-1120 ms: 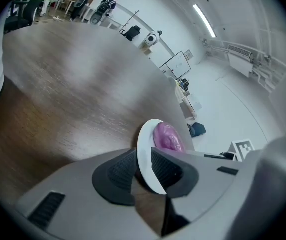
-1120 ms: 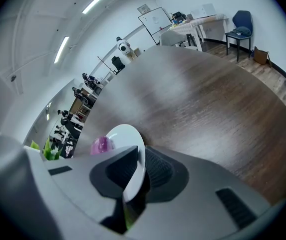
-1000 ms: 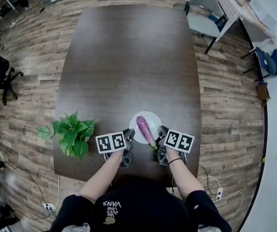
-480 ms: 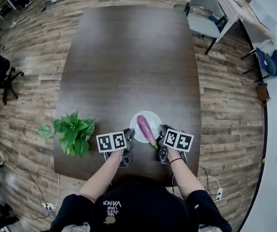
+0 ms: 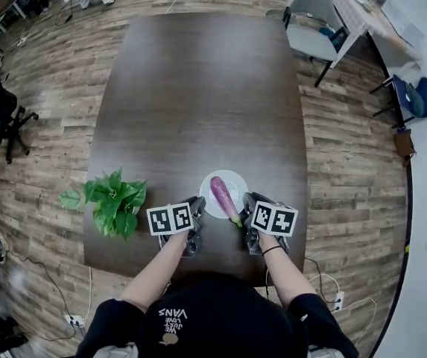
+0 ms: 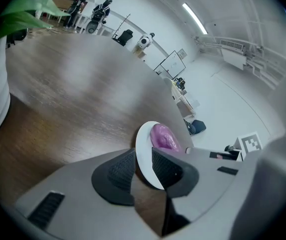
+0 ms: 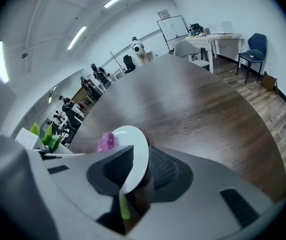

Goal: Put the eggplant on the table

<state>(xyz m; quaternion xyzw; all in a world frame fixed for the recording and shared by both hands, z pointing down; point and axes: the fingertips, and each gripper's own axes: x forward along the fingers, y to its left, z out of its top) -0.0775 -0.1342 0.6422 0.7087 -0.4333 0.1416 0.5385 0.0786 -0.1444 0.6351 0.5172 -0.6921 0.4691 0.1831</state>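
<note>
1. I see the table (image 5: pixel 198 88) as dark wood with a fine grain and a soft satin sheen.
2. The plate (image 5: pixel 235 178) looks smooth, glossy and white; I cannot tell whether it is ceramic or plastic.
3. The eggplant (image 5: pixel 220 195) has a slick, shiny purple skin.
4. The left gripper (image 6: pixel 143 165) and right gripper (image 7: pixel 137 166) have matt grey plastic shells, and their pads (image 6: pixel 120 171) are black, finely ribbed and rubbery-looking.
5. The floor (image 5: pixel 340 148) reads to me as streaky wood plank with little gloss.

Dark wood table (image 5: pixel 198 88), plank floor (image 5: pixel 49 110); grey chair (image 5: pixel 310 28), blue chair (image 5: pixel 422 95) nr wall.
</note>
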